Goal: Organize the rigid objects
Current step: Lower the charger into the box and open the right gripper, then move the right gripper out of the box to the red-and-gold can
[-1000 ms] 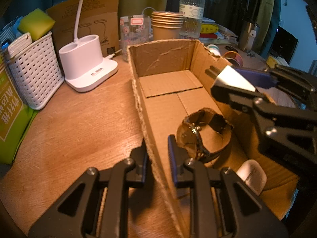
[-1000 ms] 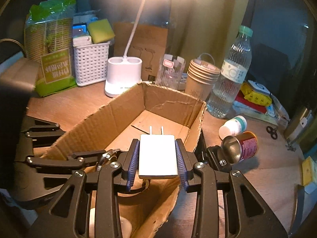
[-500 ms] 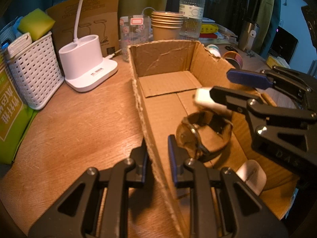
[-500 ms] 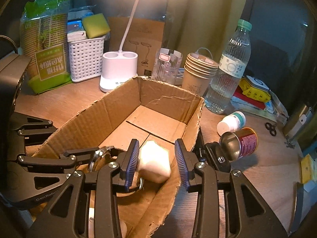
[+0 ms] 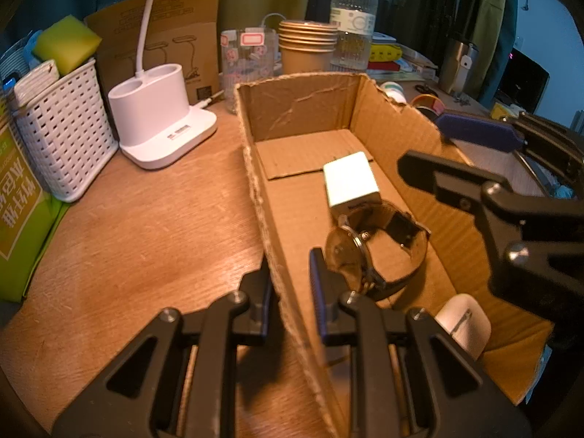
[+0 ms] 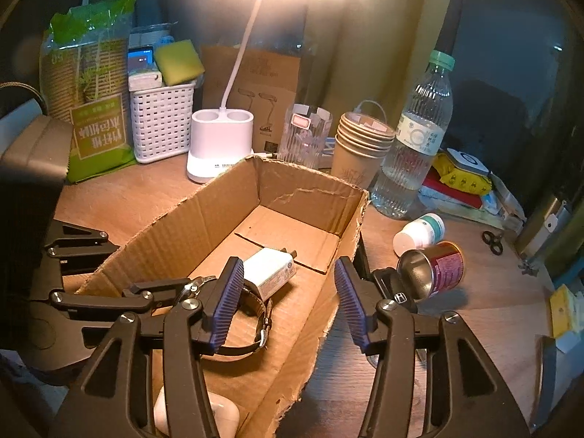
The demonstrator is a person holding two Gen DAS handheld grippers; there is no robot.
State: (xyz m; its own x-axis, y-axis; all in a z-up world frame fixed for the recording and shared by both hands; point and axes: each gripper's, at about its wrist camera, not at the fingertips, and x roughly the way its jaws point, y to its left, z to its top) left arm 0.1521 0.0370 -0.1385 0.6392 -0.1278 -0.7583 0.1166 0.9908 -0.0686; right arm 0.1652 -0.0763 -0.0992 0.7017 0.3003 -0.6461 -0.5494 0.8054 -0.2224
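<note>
An open cardboard box (image 5: 303,106) (image 6: 204,215) stands on the wooden desk. Inside lie a white plug charger (image 5: 350,180) (image 6: 270,272), a wristwatch (image 5: 376,252) (image 6: 252,314) touching it, and a white earbud case (image 5: 461,323) (image 6: 197,416) at the near end. My left gripper (image 5: 290,277) is shut on the box's left wall near its near end. My right gripper (image 6: 288,292) is open and empty above the box's right side, over the charger; it also shows in the left wrist view (image 5: 456,153).
On the desk to the right lie a tipped metal can (image 6: 430,272), a white pill bottle (image 6: 419,233), a black car key (image 6: 394,288) and scissors (image 6: 492,242). Behind the box stand a lamp base (image 5: 160,116), glass (image 6: 304,138), paper cups (image 6: 361,153), water bottle (image 6: 412,153) and white basket (image 5: 62,124).
My right gripper opened and let go of the white charger, which dropped into the box and now lies beside the watch. The left gripper has stayed put on the box wall.
</note>
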